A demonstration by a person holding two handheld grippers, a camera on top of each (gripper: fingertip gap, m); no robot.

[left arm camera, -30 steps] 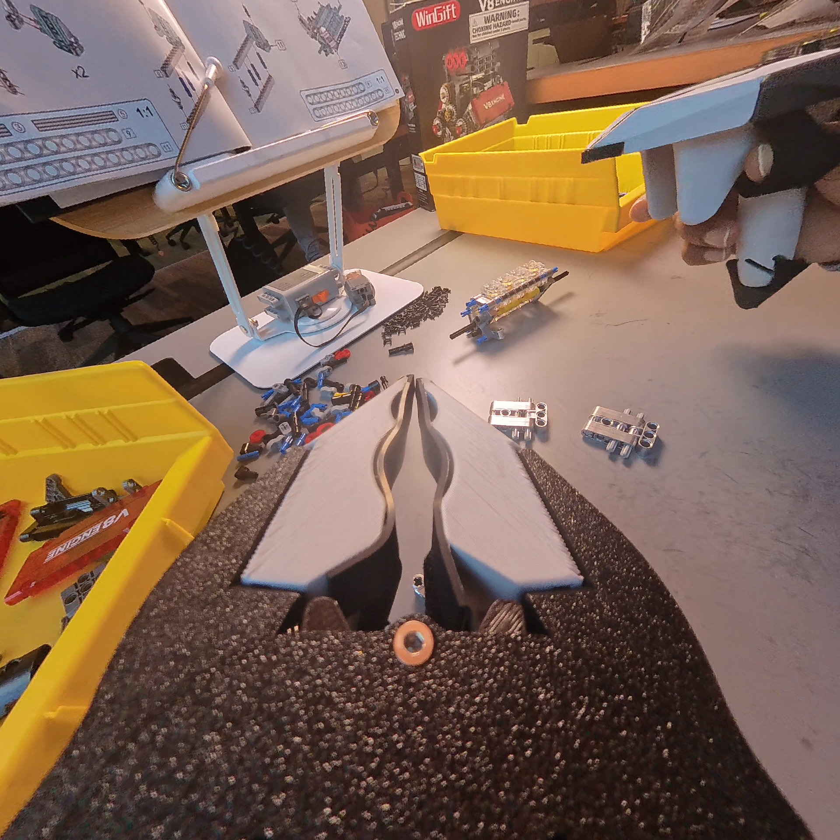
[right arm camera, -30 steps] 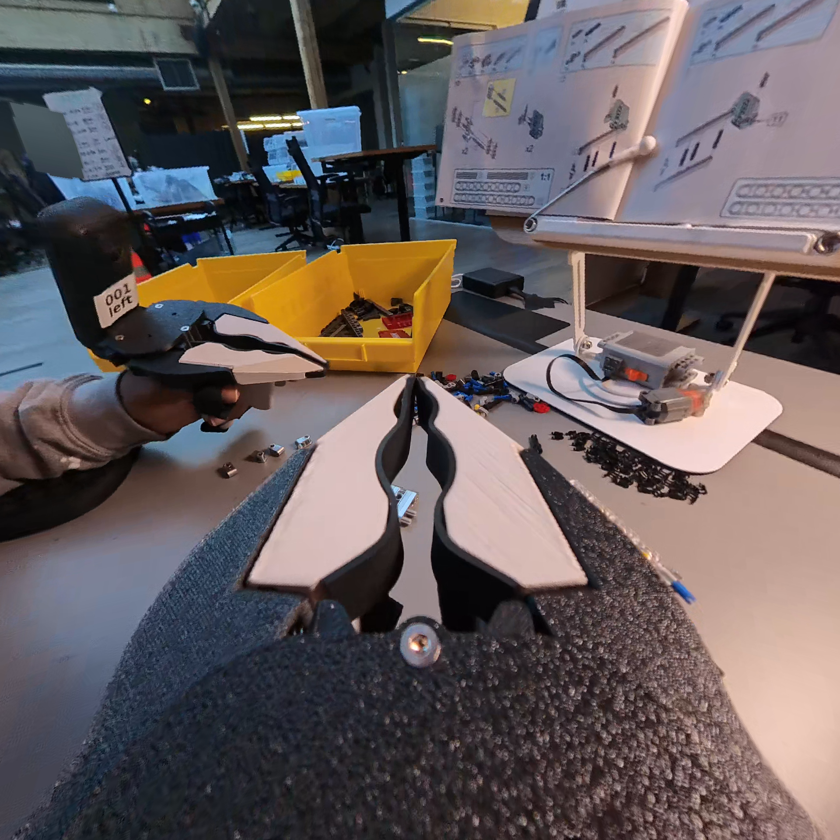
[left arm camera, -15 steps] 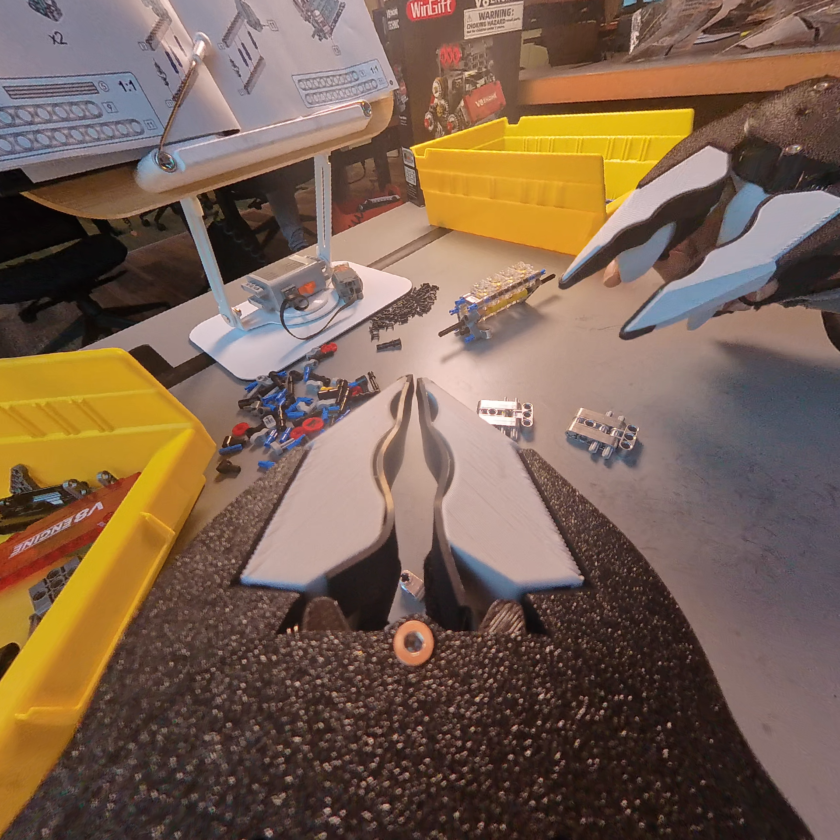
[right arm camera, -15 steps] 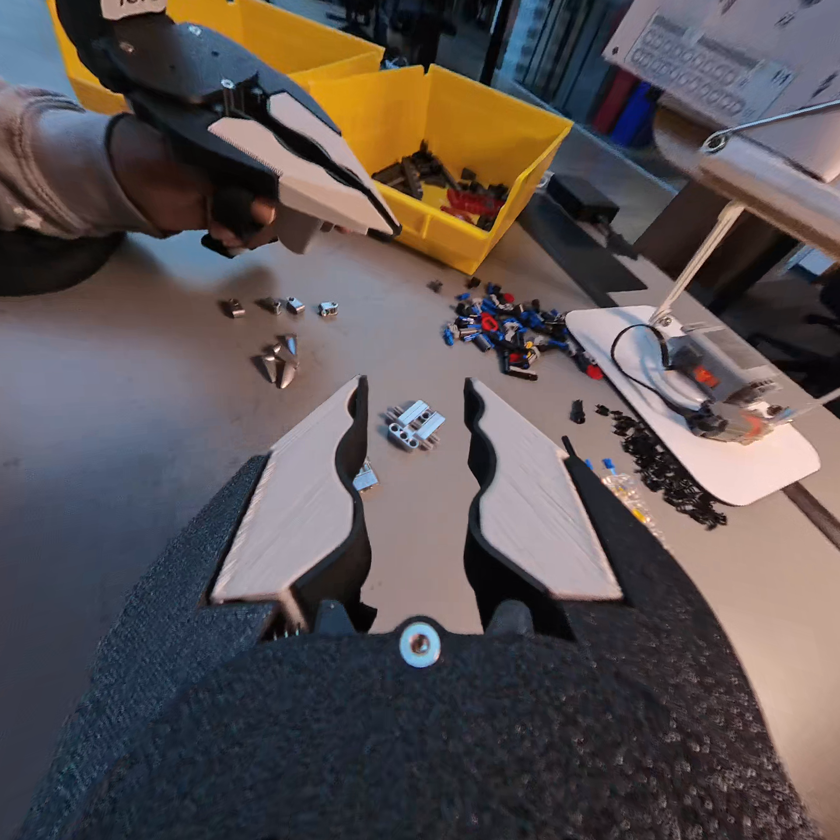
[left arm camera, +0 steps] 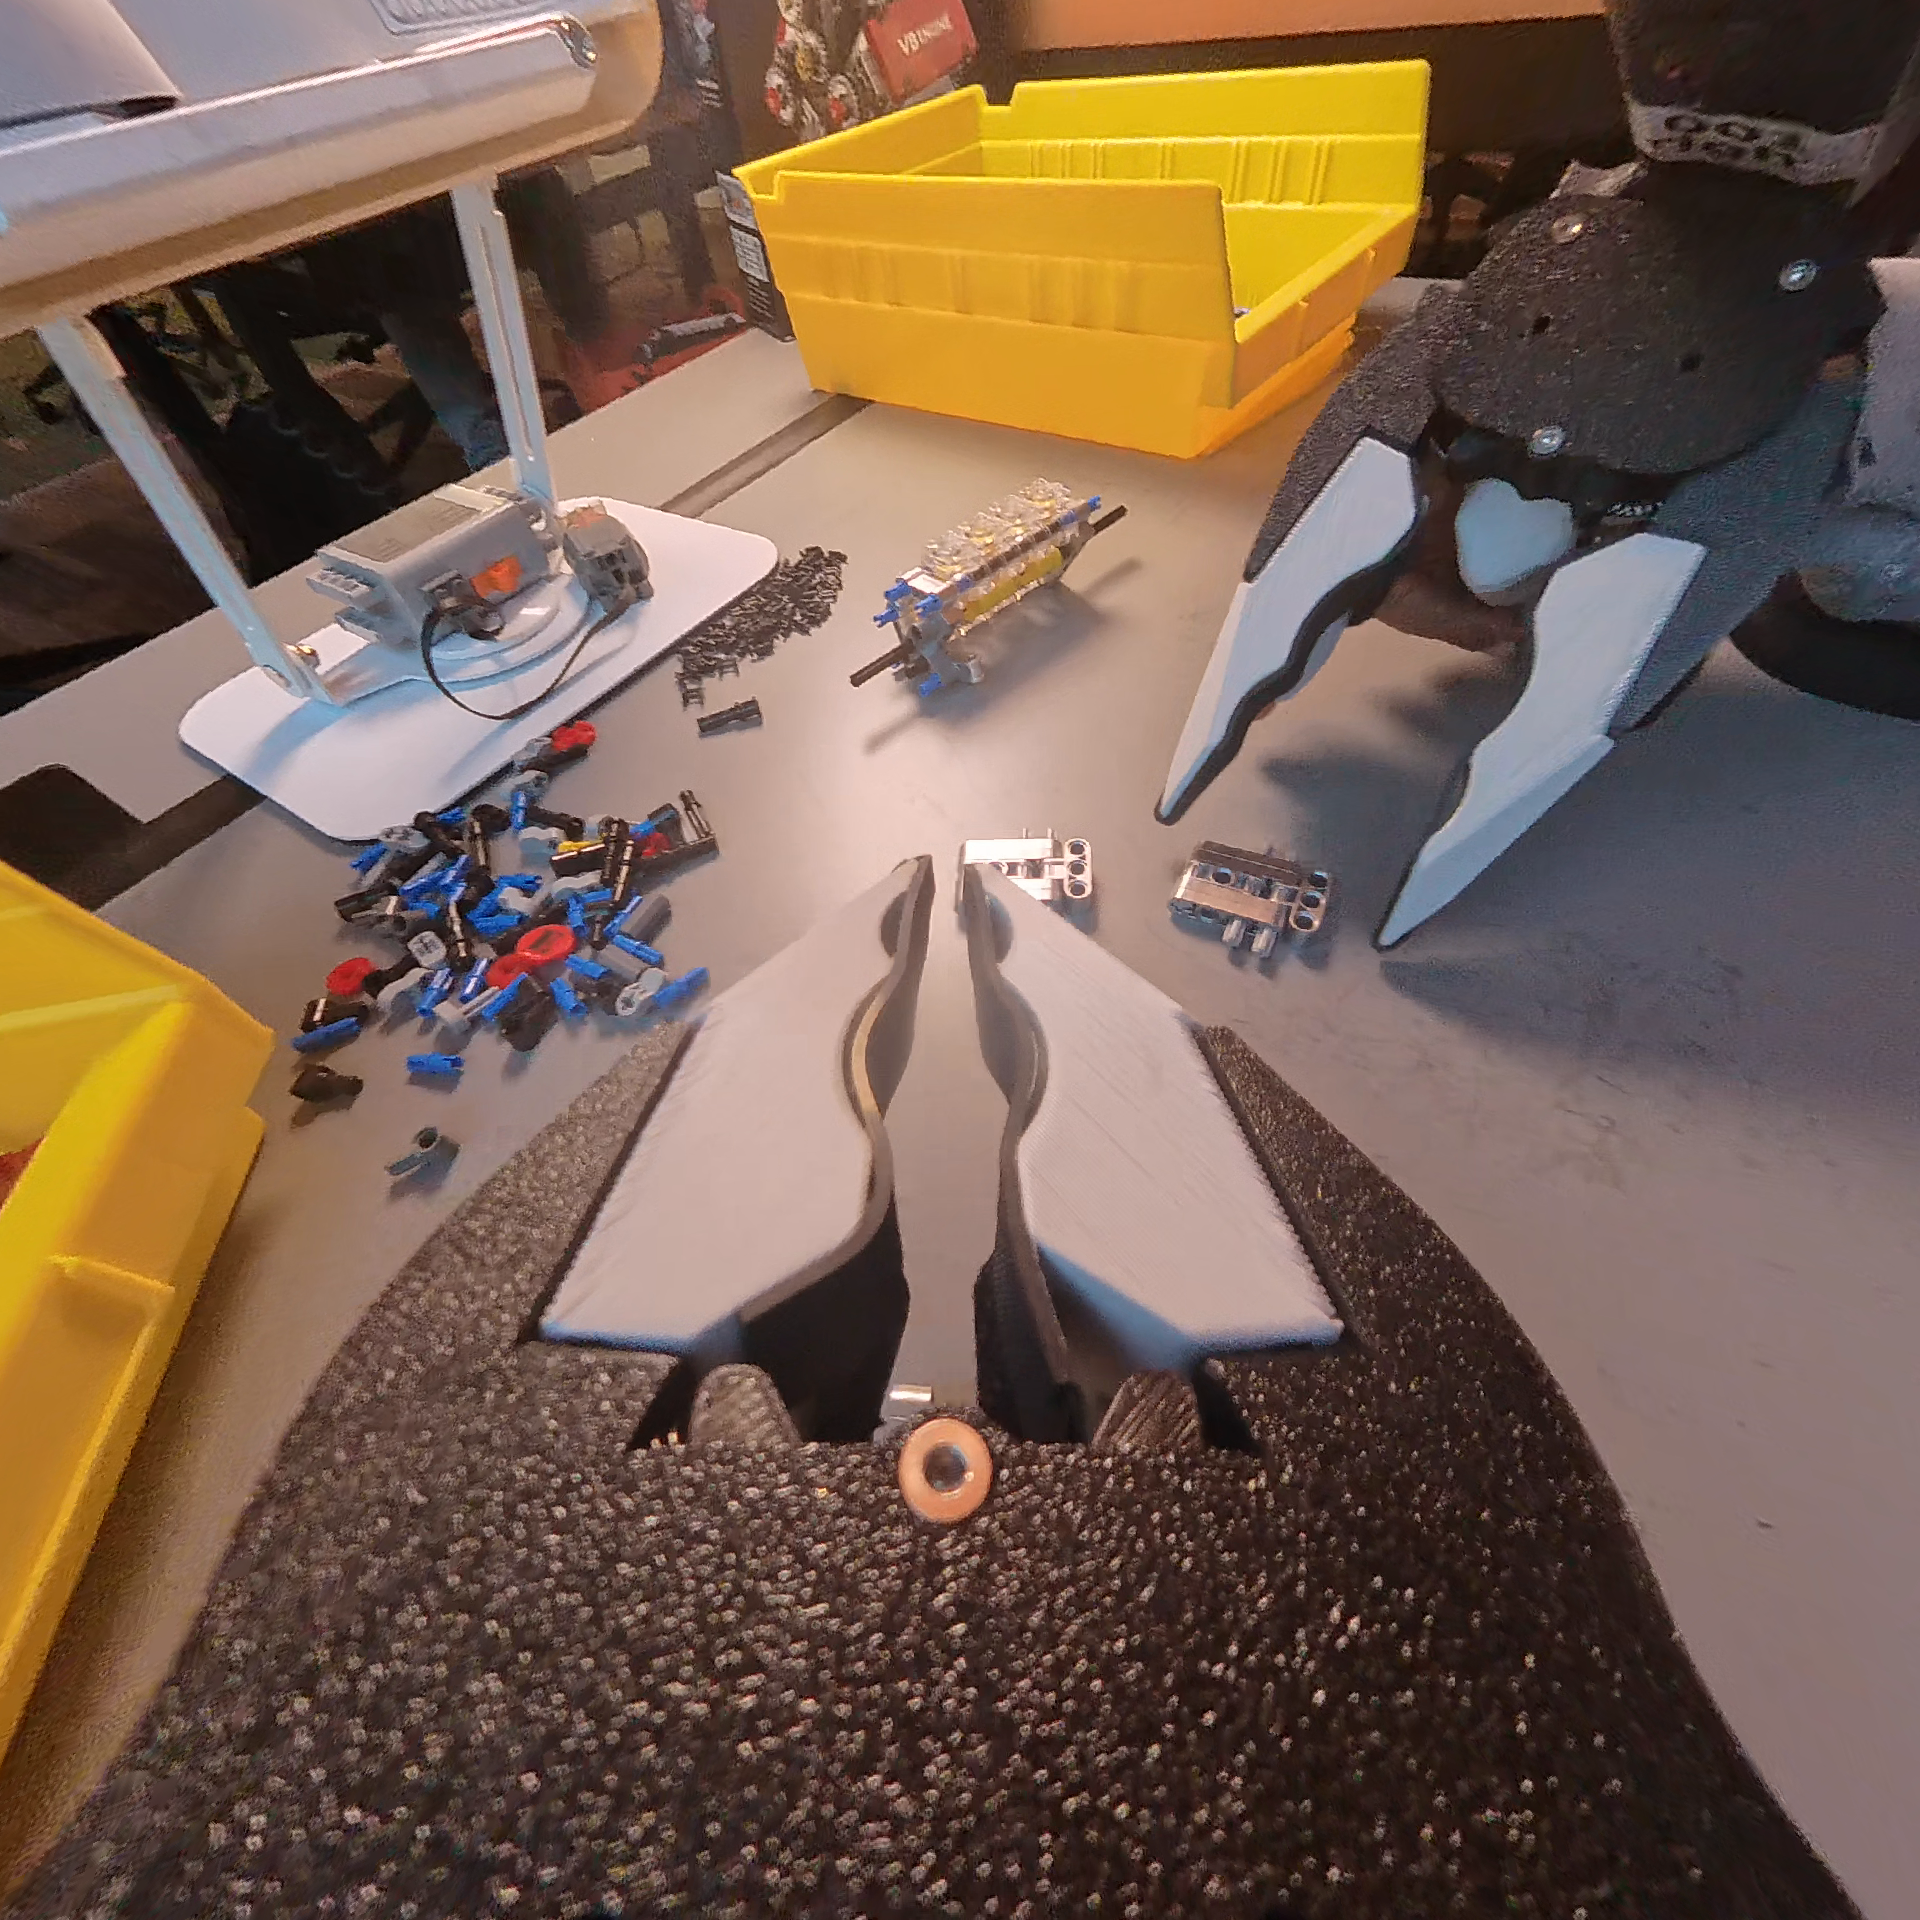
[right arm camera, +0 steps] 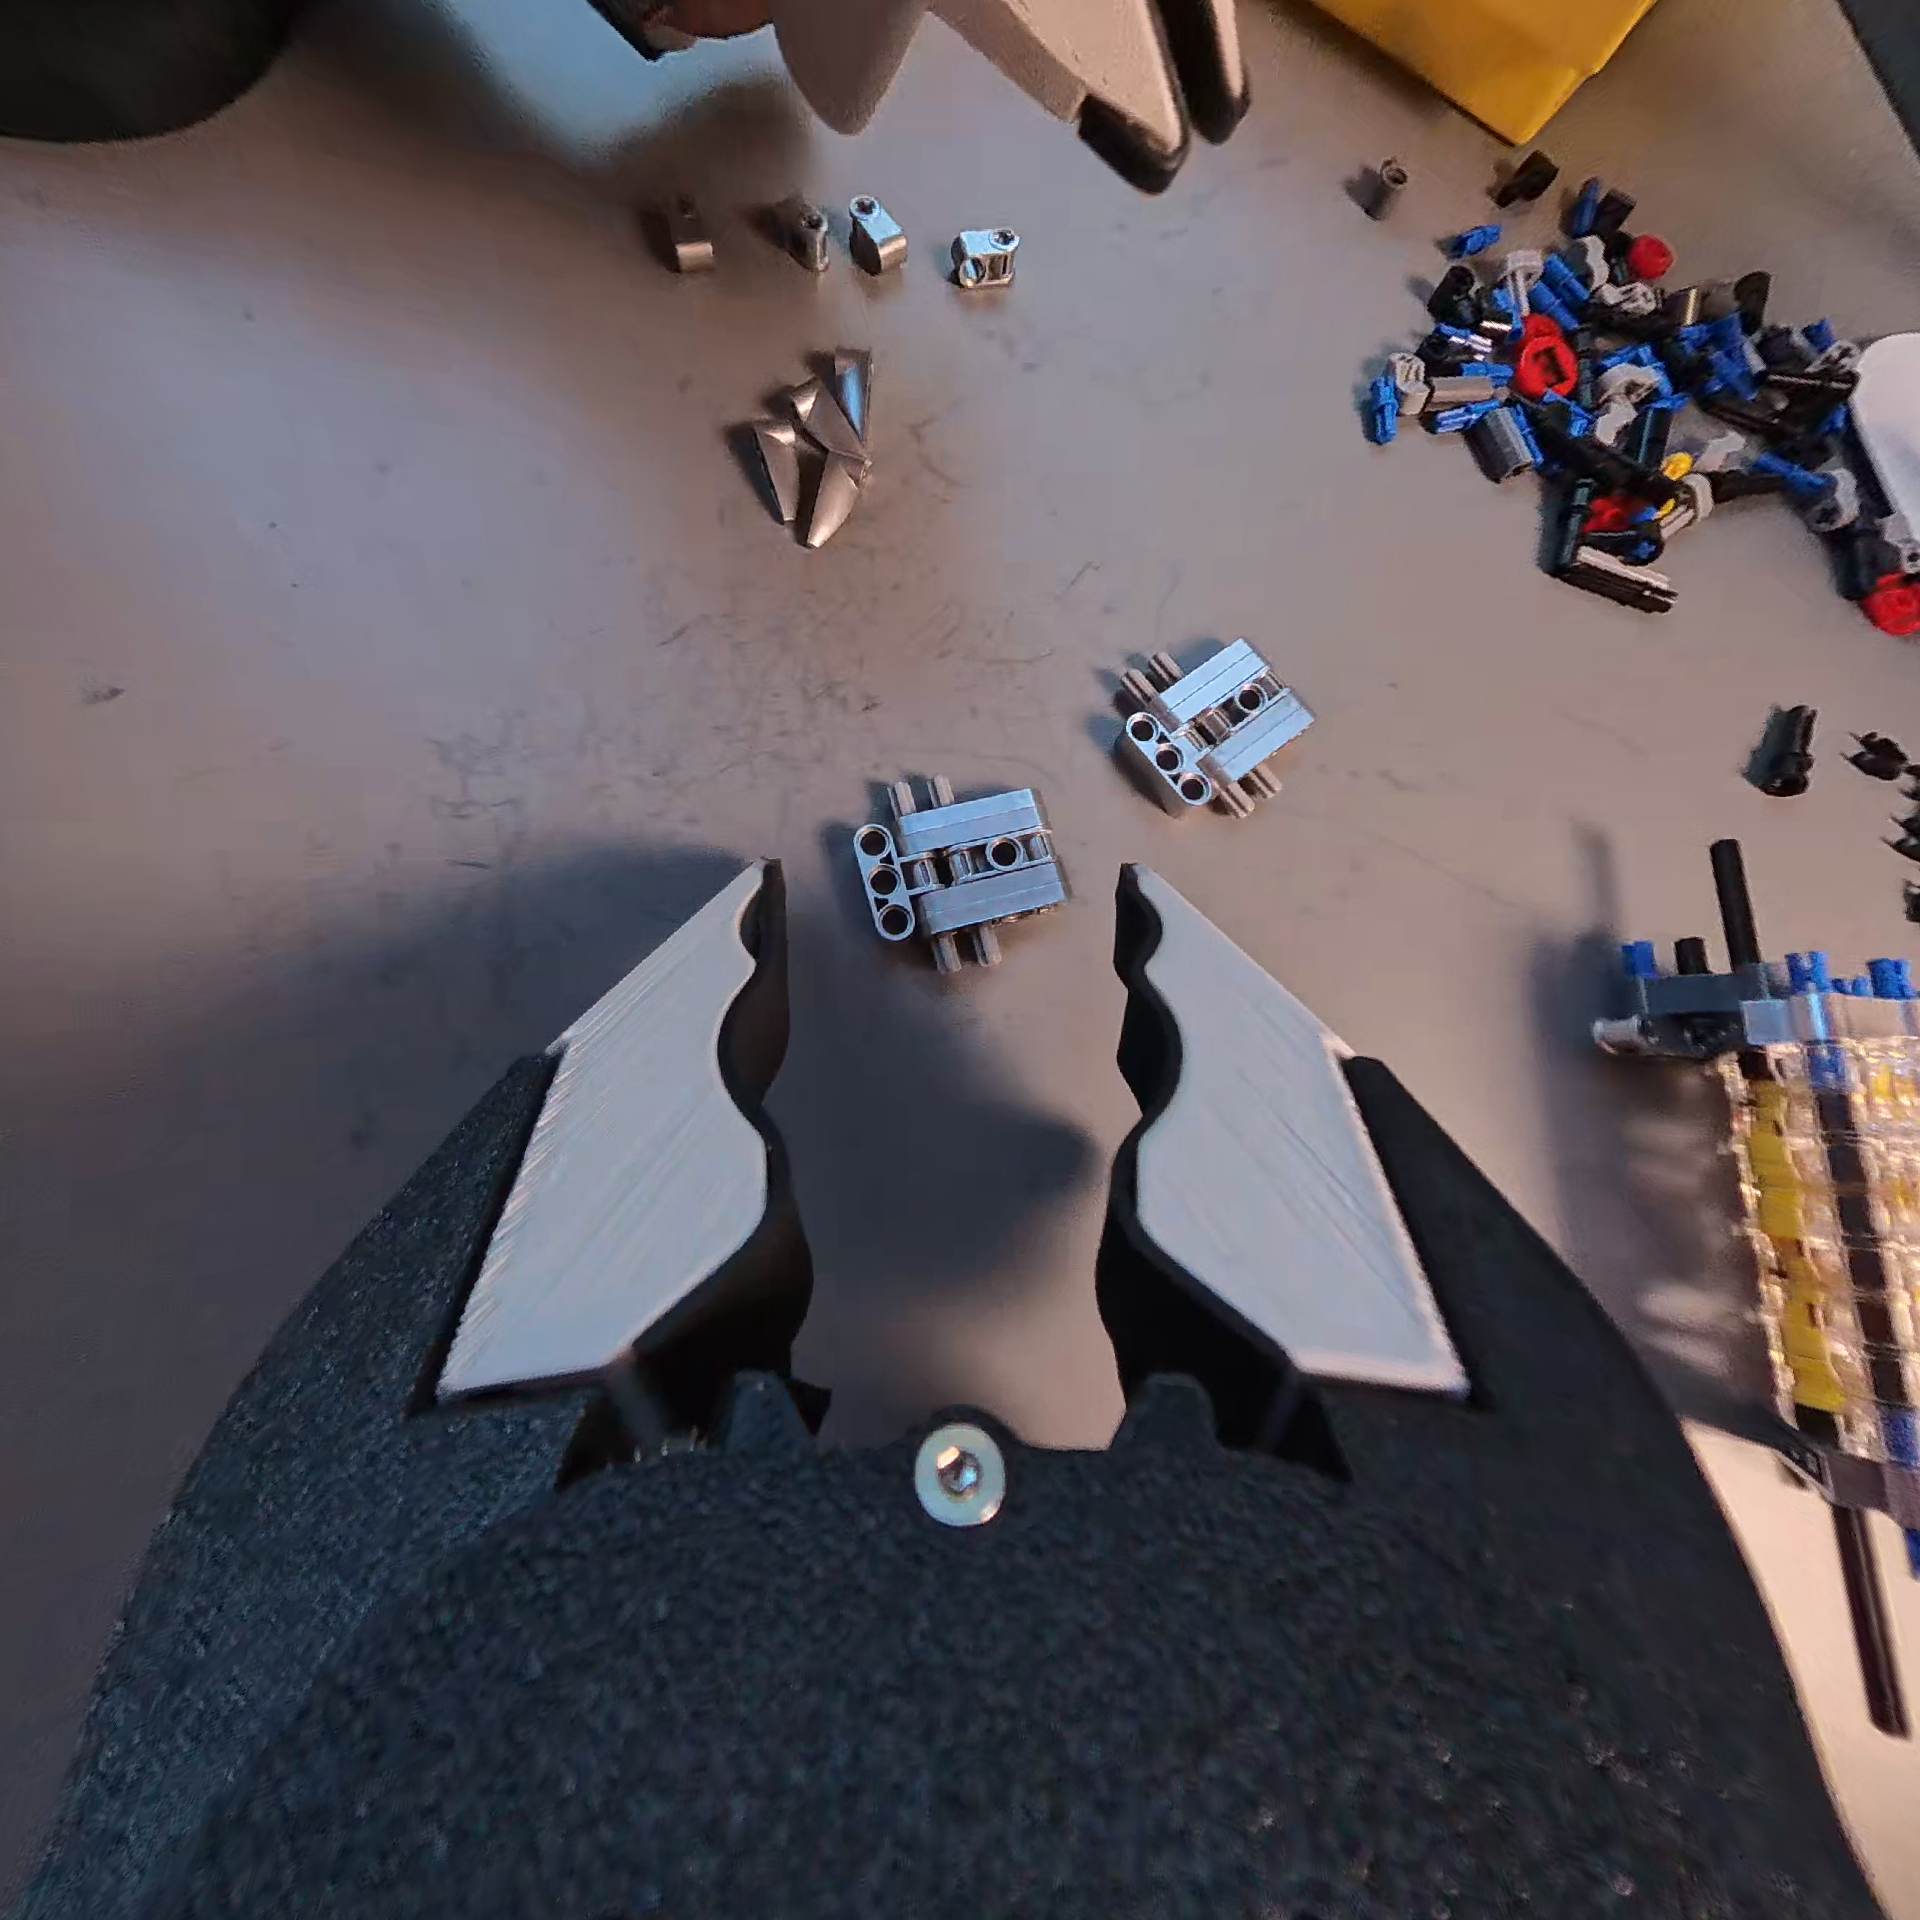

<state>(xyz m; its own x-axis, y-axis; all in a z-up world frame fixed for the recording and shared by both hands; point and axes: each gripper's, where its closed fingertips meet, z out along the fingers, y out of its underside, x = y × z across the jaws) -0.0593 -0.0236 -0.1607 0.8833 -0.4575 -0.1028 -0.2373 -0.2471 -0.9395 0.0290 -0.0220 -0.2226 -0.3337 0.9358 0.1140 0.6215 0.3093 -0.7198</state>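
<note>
Grey beam assembly (right arm camera: pixel 961 881) lies flat on the counter (right arm camera: pixel 416 623) at frame centre, just beyond the right tool (right arm camera: pixel 948 891), whose jaws gape empty, lined up either side. Left tool (left arm camera: pixel 943 875) is nearly closed, empty.

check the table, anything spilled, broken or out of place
Nothing looks damaged. The small blue, black and red pins lie in a loose heap on the grey table, not in a bin, and the black pins are strewn beside the stand's white base. The two grey subassemblies lie flat and whole.
</note>
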